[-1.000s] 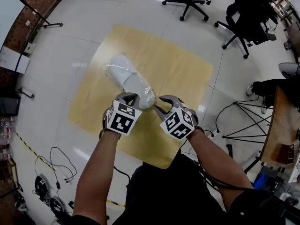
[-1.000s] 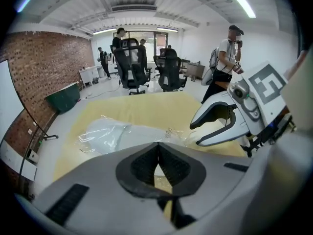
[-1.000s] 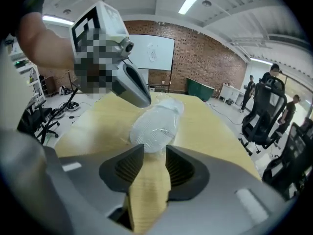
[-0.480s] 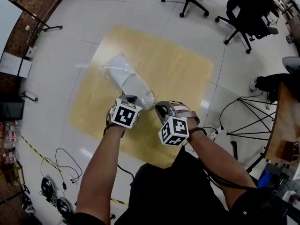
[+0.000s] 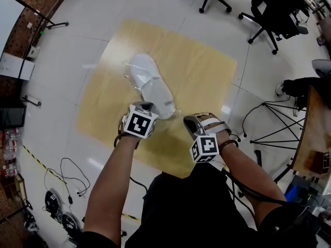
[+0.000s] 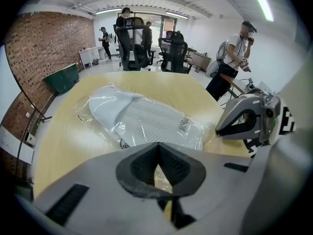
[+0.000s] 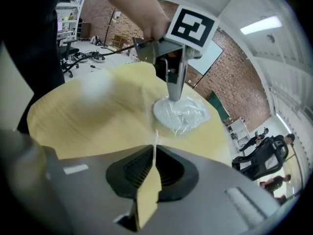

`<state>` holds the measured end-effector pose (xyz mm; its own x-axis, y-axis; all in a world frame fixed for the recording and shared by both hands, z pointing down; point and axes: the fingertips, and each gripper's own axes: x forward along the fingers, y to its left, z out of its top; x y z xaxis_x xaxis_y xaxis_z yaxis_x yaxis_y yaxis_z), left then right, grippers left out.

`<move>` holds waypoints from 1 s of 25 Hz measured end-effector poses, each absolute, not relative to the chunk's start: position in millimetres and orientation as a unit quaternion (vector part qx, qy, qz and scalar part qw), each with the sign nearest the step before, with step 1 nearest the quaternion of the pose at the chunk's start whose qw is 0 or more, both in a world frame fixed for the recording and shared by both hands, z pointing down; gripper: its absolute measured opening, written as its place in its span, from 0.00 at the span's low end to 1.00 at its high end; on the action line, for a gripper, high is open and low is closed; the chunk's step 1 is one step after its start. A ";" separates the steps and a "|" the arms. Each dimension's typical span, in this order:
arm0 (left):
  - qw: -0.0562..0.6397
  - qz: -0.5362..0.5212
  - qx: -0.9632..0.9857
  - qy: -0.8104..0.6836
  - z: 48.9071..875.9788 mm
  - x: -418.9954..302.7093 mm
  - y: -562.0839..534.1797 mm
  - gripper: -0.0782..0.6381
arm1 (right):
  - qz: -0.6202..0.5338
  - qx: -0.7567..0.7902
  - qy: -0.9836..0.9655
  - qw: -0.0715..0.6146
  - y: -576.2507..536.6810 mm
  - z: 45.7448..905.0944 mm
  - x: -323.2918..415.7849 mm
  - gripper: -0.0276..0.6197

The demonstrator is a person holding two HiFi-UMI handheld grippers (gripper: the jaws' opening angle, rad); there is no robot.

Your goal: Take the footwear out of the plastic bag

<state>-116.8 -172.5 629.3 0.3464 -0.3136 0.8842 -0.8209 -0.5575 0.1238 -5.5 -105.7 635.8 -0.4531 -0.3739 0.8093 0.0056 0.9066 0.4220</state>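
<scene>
bag (image 6: 146, 121) pinched in left gripper (image 6: 157, 160) | right gripper (image 7: 154, 155) just closed on its strand | head view misses strand

The footwear (image 5: 149, 80) lies in the plastic bag (image 5: 165, 104) on the mat (image 5: 199, 71), with office chairs (image 5: 270, 14) behind on the floor (image 5: 77, 40).

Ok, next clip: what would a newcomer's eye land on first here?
A white slipper sealed in a clear plastic bag lies in the middle of a pale wooden board on the tiled floor. The left gripper is clamped on the bag's near end. The right gripper, whose jaws have just been closing, sits off to the right and seems to pinch a thin strand of the film.
</scene>
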 end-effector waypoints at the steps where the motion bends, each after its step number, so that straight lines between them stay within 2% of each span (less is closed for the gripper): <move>1: 0.293 0.435 0.766 -0.372 629.9 -118.2 -170.4 0.12 | -0.179 0.109 -0.828 0.521 -102.5 641.2 1.1 0.10; 5: 0.301 0.423 0.765 -0.382 625.6 -119.4 -171.1 0.12 | -0.092 0.167 -0.829 0.526 -103.4 637.0 27.4 0.11; 8: 0.305 0.417 0.766 -0.382 626.0 -118.5 -171.8 0.12 | -0.015 0.216 -0.858 0.466 -106.5 601.0 8.9 0.11; 10: 0.316 0.411 0.765 -0.383 627.0 -119.1 -171.9 0.12 | -0.027 0.194 -0.883 0.426 -97.6 579.0 -31.0 0.12; 12: 0.330 0.401 0.764 -0.382 626.1 -117.5 -174.0 0.12 | -0.066 0.150 -0.897 0.411 -82.8 572.3 -72.2 0.18; 15: 0.353 0.394 0.760 -0.378 626.0 -114.4 -177.1 0.12 | -0.119 0.102 -0.888 0.432 -66.6 587.3 -111.4 0.27; 17: 0.360 0.394 0.756 -0.379 626.1 -113.1 -178.3 0.12 | -0.141 0.090 -0.875 0.455 -62.3 602.8 -120.5 0.27; 19: 0.358 0.398 0.753 -0.383 626.6 -112.0 -177.3 0.12 | -0.154 0.093 -0.862 0.474 -61.2 615.9 -118.1 0.21; 20: 0.356 0.400 0.752 -0.384 626.8 -111.3 -176.5 0.12 | -0.153 0.100 -0.859 0.479 -62.1 620.3 -113.4 0.16; 21: 0.355 0.400 0.753 -0.385 626.9 -110.2 -175.7 0.12 | -0.146 0.108 -0.858 0.481 -63.3 623.3 -107.2 0.05; 25: 0.356 0.398 0.756 -0.378 624.5 -106.5 -166.9 0.12 | -0.109 0.123 -0.866 0.472 -66.3 621.8 -81.8 0.05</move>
